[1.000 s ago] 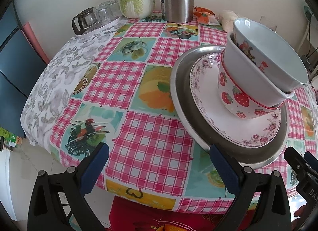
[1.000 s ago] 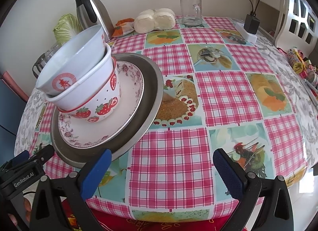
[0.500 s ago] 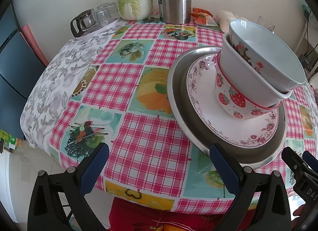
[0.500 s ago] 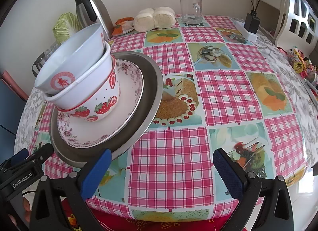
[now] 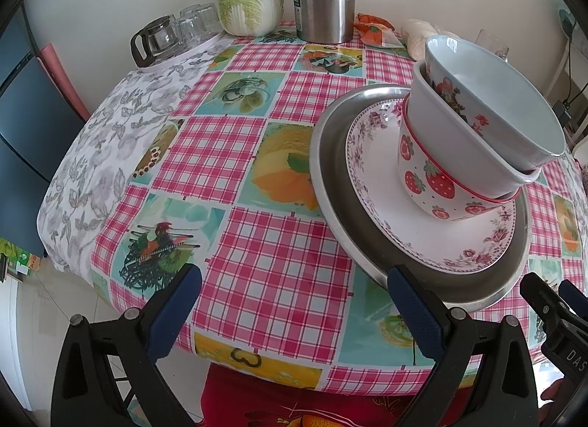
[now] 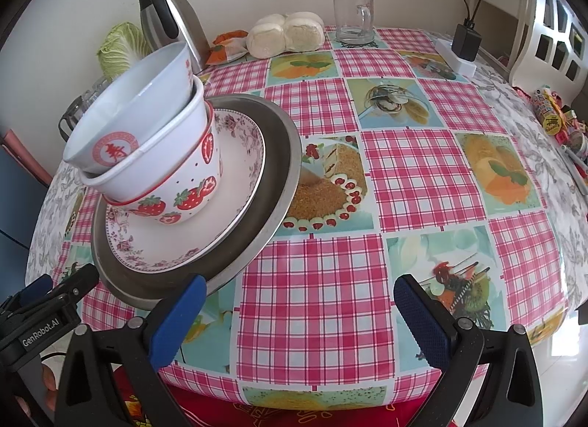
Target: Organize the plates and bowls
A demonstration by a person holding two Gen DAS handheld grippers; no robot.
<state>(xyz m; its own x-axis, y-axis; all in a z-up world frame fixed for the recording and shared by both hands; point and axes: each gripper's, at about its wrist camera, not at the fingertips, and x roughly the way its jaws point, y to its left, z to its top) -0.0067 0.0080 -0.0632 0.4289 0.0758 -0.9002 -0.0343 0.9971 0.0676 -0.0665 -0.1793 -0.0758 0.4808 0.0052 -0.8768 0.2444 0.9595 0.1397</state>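
The stack is sitting near the front edge of the table [image 6: 422, 155]: a metal plate [image 5: 330, 177] carrying a floral plate [image 5: 382, 214], then three nested bowls, a strawberry bowl [image 5: 426, 184], a plain white bowl [image 5: 459, 147] and a red-emblem bowl [image 6: 121, 118] on top. The bowls are leaning, seated off-centre on the floral plate, so a nudge to a rim could be tipping them off, and a push on the metal plate could be sliding the whole stack toward the edge.

Count: two plates, three bowls. The left gripper [image 5: 290, 302] and right gripper [image 6: 297, 305] are both hanging with fingers apart, holding nothing, at the near edge.
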